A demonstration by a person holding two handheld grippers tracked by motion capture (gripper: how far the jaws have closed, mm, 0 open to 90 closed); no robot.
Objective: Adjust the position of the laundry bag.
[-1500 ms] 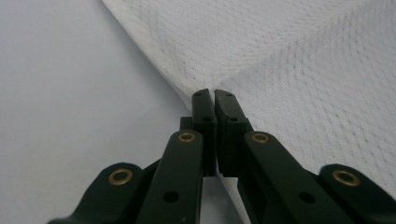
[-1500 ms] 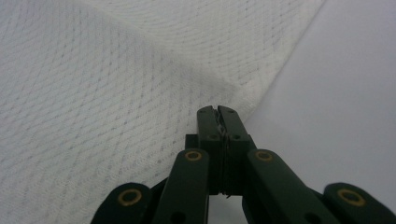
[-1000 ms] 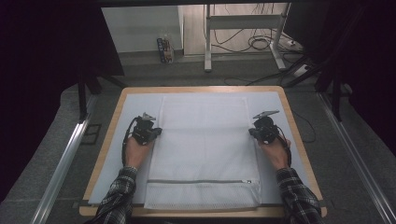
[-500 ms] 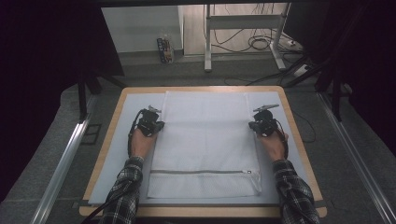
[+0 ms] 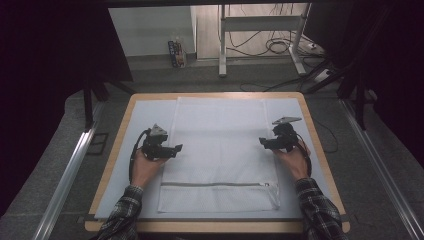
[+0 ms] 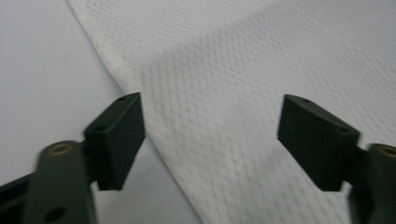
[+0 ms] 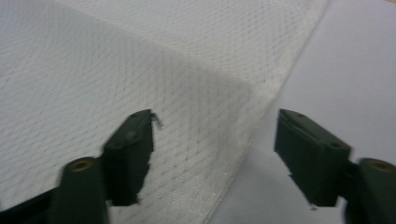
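A white mesh laundry bag point(image 5: 220, 145) lies flat on a pale blue mat point(image 5: 150, 115), its zipper point(image 5: 215, 184) near the person's edge. My left gripper point(image 5: 176, 148) sits at the bag's left edge, pointing inward. Its jaws have just been opening and stand apart over the mesh edge point(image 6: 257, 70) without pressing it. My right gripper point(image 5: 262, 142) is at the bag's right edge. Its jaws have also just been opening, and the hem point(image 7: 93, 70) lies loose between them beside the mat point(image 7: 350, 70).
The mat covers a wooden table point(image 5: 215, 95). Metal rails point(image 5: 70, 175) run along the floor on both sides. Beyond the far edge stand white desk legs point(image 5: 222, 45), with cables point(image 5: 280, 47) on the floor.
The bag slid a little away from the person, then stayed put. Both grippers have let go of its edges, and the left hand has drawn back toward the person.
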